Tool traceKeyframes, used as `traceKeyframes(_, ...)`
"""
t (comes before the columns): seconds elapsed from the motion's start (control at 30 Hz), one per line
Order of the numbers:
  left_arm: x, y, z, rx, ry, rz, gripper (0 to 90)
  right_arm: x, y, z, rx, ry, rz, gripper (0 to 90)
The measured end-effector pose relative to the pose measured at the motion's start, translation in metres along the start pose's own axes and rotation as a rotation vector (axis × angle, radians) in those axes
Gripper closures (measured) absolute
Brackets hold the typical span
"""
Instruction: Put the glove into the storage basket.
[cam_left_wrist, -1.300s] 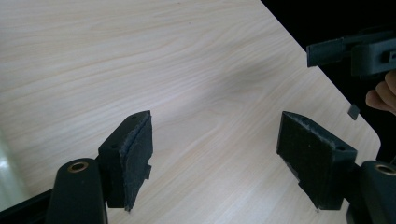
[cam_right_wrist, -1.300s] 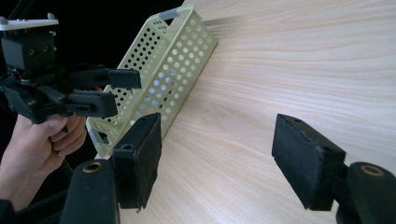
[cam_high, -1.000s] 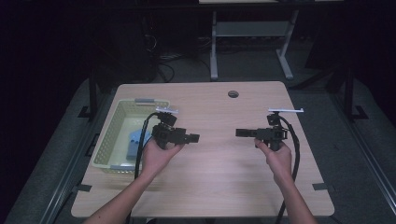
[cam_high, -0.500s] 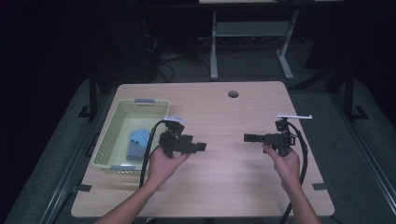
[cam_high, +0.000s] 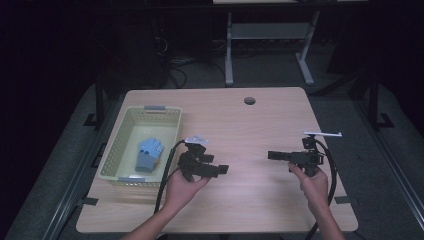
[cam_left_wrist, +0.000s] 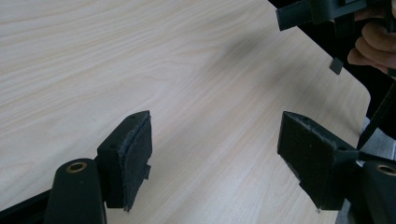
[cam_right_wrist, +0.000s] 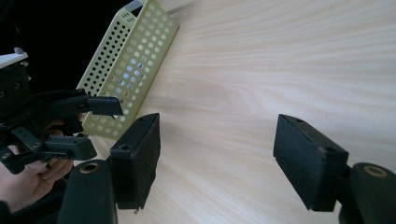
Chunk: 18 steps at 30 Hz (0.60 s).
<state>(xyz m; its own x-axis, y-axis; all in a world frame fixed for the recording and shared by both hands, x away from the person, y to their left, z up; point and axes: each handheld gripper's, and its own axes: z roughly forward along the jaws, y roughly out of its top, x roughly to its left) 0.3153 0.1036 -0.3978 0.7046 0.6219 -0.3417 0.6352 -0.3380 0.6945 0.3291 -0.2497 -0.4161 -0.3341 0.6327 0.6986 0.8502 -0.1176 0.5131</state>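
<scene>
While both claws hang just above the bare wooden table (cam_high: 250, 130), neither has anything in it: the left gripper (cam_high: 220, 170) shows its two black pads (cam_left_wrist: 135, 158) spread wide with only wood grain between them, and the right gripper (cam_high: 272, 155) stands just as wide in its own view, empty too. The two point at each other across the middle of the table, tips well apart. The thing in play — a blue glove (cam_high: 148, 154) — lies flat on the floor of the pale yellow perforated basket (cam_high: 150, 111), behind the left gripper's heel and off to that hand's outer side, its fingers pointing toward the far end of the basket, so its long axis runs along the basket's length. The left hand (cam_high: 182, 189) is plainly the nearer one — just beside the basket's wall — while the right hand (cam_high: 314, 186) sits well apart from it. By my reading, the left claw would have to swing round away from its partner and dip over the rim.
</scene>
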Motion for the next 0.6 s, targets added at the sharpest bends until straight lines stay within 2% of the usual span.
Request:
traceKeyframes(0.4,-0.014,-0.019,0.006,-0.008,-0.024,0.016,26.0,-0.010,-0.024,-0.011,-0.013,0.004,0.020,30.8)
traceKeyframes(0.53,-0.017,-0.027,0.005,-0.022,-0.040,0.026,26.0,-0.014,-0.032,-0.014,-0.018,0.001,0.017,30.1)
traceKeyframes(0.6,-0.019,-0.031,0.006,-0.024,-0.042,0.033,26.0,-0.015,-0.037,-0.015,-0.010,-0.022,-0.008,28.9)
